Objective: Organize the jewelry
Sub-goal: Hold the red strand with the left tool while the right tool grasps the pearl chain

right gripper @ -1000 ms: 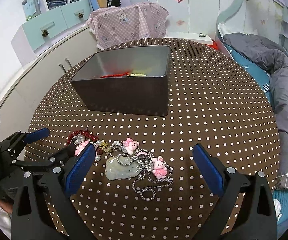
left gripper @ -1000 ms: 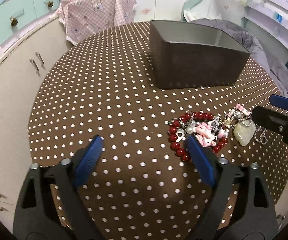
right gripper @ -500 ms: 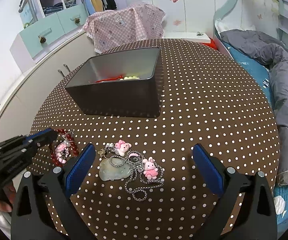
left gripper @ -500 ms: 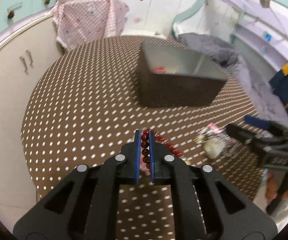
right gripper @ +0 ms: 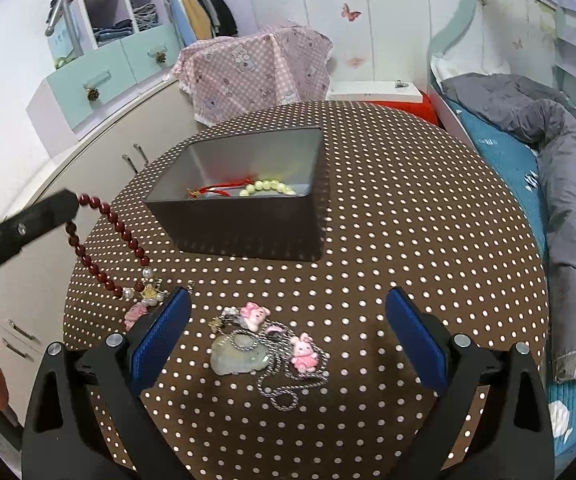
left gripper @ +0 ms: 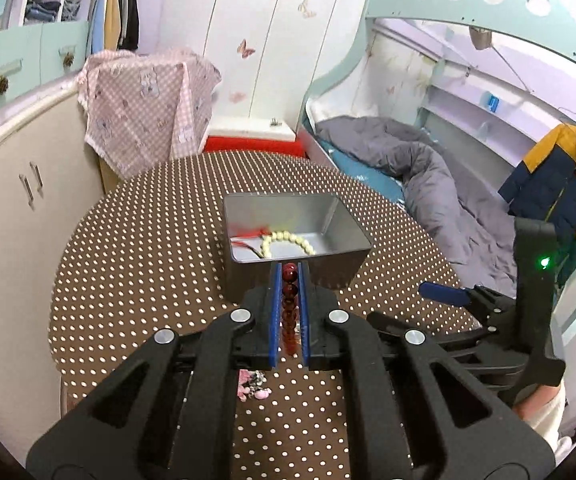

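Left gripper (left gripper: 289, 276) pinching red bead bracelet (right gripper: 104, 240) | right gripper (right gripper: 288, 334) spread, idling | advice: carry high, clearing box (right gripper: 248, 224) rim, charms dangling.

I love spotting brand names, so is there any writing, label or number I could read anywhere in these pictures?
None can be read.
Small white marks on the blue bedsheet: too small and blurred to read.
The grey box, the tablecloth and the pink cloth show only plain faces, dots and cartoon bears.
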